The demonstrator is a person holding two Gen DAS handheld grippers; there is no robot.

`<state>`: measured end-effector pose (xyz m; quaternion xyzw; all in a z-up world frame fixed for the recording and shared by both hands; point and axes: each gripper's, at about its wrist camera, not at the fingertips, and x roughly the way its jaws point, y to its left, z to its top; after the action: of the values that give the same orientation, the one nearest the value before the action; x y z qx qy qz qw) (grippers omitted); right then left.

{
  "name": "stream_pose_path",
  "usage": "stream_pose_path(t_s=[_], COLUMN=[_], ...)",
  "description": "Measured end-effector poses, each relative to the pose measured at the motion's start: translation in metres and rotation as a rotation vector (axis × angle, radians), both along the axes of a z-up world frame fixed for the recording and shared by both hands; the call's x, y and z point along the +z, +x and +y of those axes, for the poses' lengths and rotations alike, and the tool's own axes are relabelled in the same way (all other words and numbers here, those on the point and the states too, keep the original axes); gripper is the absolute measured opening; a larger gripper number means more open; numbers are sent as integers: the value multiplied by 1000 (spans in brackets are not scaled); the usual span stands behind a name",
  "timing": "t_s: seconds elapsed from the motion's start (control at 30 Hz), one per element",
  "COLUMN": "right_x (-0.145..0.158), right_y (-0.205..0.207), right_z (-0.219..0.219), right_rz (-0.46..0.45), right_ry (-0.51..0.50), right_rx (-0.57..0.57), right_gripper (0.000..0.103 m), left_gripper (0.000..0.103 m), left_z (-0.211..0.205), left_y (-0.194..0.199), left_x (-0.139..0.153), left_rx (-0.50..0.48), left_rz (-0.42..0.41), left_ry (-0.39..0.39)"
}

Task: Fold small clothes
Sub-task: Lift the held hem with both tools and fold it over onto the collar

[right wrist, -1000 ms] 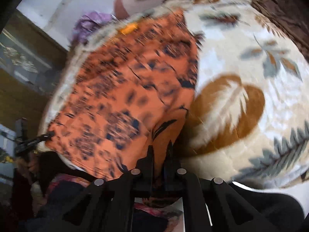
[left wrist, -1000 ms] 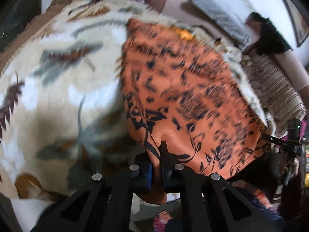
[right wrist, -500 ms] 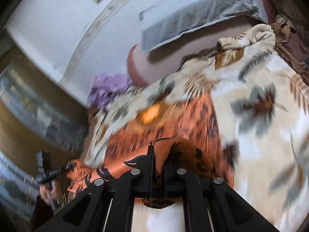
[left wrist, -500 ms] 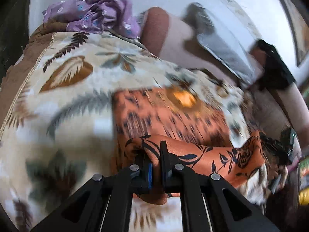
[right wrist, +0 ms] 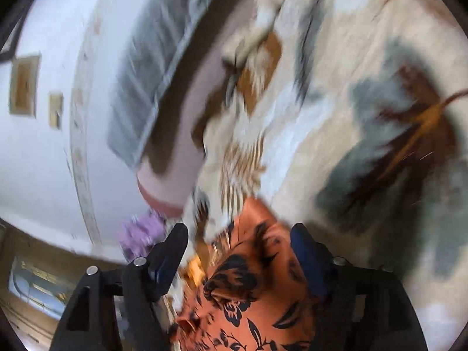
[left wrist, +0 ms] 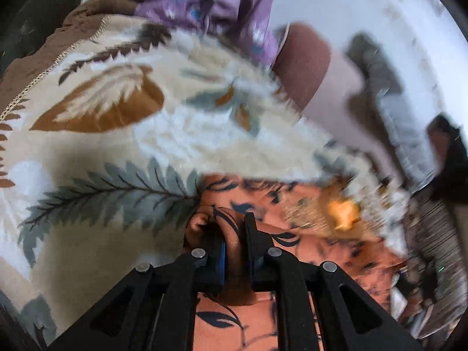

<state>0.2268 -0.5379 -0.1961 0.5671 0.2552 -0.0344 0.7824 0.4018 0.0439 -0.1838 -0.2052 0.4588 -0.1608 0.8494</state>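
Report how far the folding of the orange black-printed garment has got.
Done: the orange black-printed garment lies doubled over on the leaf-patterned fleece blanket. In hand: the left tool is shut on a bunched corner; the right tool is open, the cloth loose between its fingers. Left: release the left corner, flatten, maybe fold again.

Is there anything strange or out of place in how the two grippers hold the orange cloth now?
Yes, the grip is uneven. The left gripper is shut on a bunched corner of the orange cloth, while the right gripper stands open, the cloth lying loose between its fingers on the leaf-patterned blanket.
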Motion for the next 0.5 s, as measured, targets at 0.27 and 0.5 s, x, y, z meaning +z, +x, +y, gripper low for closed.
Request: stream_pose_path(t_s=[0.27,0.5], right_x=[66,13], right_y=[-14,31], right_z=[125,193], right_rz=[166,412], right_ry=[-607,-920], right_rx=[419,551], right_gripper=[64,55], left_gripper=[93,93], left_z=[10,-23], left_y=[-100,-139], left_x=[66,21], left_rx=[174,77], left_rz=[-356,-231], left_ry=[170,238])
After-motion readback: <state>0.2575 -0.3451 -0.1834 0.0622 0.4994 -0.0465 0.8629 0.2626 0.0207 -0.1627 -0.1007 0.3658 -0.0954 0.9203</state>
